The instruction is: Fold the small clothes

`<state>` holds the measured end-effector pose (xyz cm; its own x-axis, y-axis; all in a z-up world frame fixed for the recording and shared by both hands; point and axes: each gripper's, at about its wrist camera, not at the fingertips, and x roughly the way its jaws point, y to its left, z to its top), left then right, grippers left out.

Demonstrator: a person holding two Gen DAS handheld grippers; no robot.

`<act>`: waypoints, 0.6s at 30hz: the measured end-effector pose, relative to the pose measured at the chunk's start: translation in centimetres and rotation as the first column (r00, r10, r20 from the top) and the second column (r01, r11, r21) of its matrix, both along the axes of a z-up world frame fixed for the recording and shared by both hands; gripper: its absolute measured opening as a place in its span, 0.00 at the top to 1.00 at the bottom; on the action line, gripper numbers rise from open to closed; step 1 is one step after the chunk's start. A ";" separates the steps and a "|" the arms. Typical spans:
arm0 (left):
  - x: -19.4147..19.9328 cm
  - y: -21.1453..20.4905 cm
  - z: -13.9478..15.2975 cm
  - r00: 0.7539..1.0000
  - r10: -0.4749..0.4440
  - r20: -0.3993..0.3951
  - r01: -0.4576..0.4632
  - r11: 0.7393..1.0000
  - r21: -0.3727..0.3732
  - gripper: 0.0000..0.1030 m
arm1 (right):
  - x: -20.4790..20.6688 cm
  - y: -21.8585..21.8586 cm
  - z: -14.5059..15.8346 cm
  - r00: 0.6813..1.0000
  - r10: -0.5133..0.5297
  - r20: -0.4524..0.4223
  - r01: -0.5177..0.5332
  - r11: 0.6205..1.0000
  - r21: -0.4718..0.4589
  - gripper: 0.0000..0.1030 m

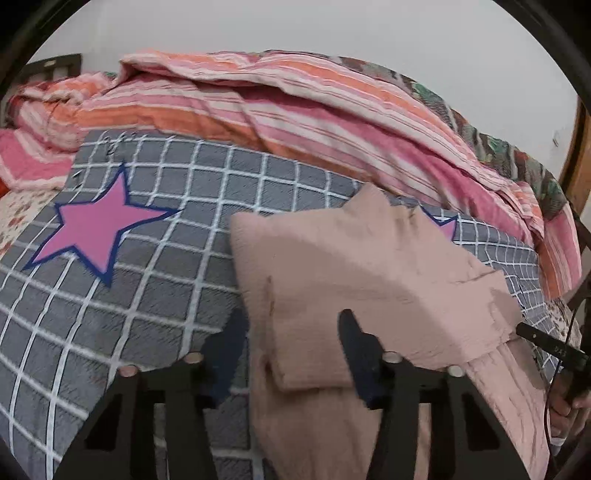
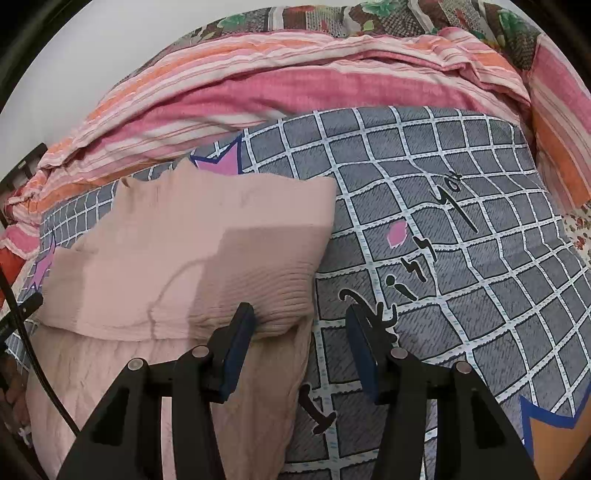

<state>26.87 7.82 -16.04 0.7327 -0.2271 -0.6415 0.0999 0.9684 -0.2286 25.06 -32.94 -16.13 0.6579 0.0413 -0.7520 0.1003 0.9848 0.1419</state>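
Note:
A pale pink garment [image 1: 369, 266] lies on the grey checked bedsheet [image 1: 147, 295], its upper half folded over the lower. My left gripper [image 1: 291, 350] straddles the garment's left edge. Its jaws stand apart with cloth filling the gap, and I see no pinch. In the right wrist view the pink garment [image 2: 207, 251] has its right corner between the jaws of my right gripper [image 2: 299, 336], which is open. One fingertip [image 2: 242, 325] touches the fold and the other hangs over bare sheet. The right gripper [image 1: 546, 345] also shows at the garment's far edge.
A striped pink and orange quilt [image 1: 295, 110] is heaped along the back of the bed, with a floral blanket [image 2: 332, 18] behind it. A hand [image 1: 569, 406] holds the right gripper at the frame's edge. The sheet [image 2: 461, 258] bears black lettering and pink stars.

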 end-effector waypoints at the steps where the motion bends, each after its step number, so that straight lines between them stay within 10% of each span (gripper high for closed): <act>1: 0.2 -0.3 0.0 1.000 -0.004 -0.005 0.004 1.000 0.013 0.62 | 0.1 0.0 -0.1 1.000 0.000 -0.001 0.000 1.000 0.000 0.51; 7: 1.1 -1.3 -0.4 1.000 -0.004 -0.030 0.006 0.998 0.063 0.68 | 0.1 0.1 0.2 1.000 0.007 0.003 -0.007 1.000 -0.007 0.51; 10: 0.9 -1.3 -0.3 1.000 0.002 -0.020 -0.001 0.998 0.056 0.90 | 0.2 0.4 0.5 1.000 0.018 0.013 -0.017 1.000 -0.021 0.50; 18: 0.6 -2.3 3.3 0.993 0.002 0.115 -0.004 1.000 0.010 0.93 | 0.4 0.5 2.2 0.997 0.030 0.073 -0.030 1.000 0.001 0.51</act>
